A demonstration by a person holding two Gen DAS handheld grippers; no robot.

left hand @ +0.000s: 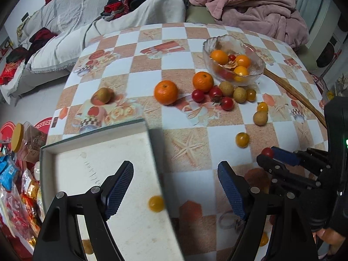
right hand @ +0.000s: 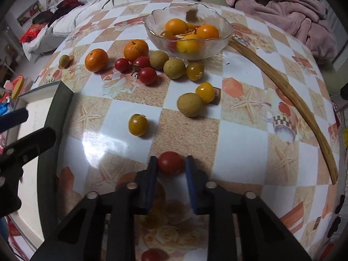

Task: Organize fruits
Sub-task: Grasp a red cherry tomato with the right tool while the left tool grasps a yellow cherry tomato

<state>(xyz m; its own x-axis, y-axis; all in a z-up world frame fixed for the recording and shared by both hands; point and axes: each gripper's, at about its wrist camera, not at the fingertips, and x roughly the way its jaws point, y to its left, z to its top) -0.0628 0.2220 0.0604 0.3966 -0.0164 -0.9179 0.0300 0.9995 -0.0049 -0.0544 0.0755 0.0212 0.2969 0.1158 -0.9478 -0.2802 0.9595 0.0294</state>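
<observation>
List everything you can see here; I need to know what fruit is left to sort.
bowl: one, clear glass, far side of the table, holding orange and yellow fruit
mandarins: two, orange, left of the bowl
red tomatoes: three, loose beside the mandarins
held tomato: one, red, between the right gripper's pads
yellow tomatoes: three on the table, one in the tray
longans: four, tan, on the table
stick: one, wooden, right side
tray: one, white, left edge
table: one, checked cloth
blanket: one, pink, behind the table
left gripper: open, above the tray's edge
right gripper: shut on held tomato
</observation>
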